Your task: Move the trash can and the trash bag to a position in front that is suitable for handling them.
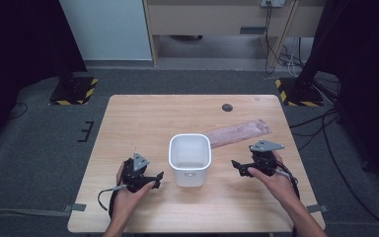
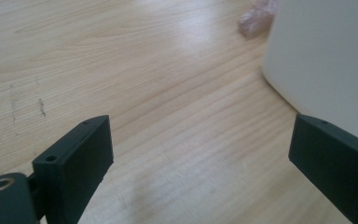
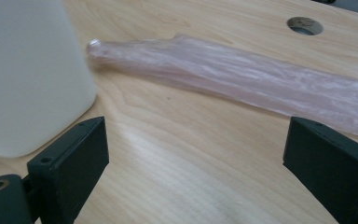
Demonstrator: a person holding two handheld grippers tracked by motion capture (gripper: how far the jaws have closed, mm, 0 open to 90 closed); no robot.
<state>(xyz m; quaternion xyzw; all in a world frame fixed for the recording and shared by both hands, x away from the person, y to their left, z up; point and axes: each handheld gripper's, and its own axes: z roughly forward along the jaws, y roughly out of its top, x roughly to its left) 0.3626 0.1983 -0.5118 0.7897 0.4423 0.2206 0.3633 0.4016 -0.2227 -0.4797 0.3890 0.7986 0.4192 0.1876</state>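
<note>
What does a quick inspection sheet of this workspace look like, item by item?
Surface: wooden table, a round grommet hole near the far edge.
Job's things: white bin upright, empty; folded pinkish plastic bag flat behind it.
Clutter: nothing seen.
Grippers: left gripper and right gripper open, flanking the bin, holding nothing.
Cables: one trails from each gripper; more on the floor at right.
Surroundings: grey carpet, striped stand bases, wooden furniture behind.

One white bin — one pink plastic bag — two grippers.
</note>
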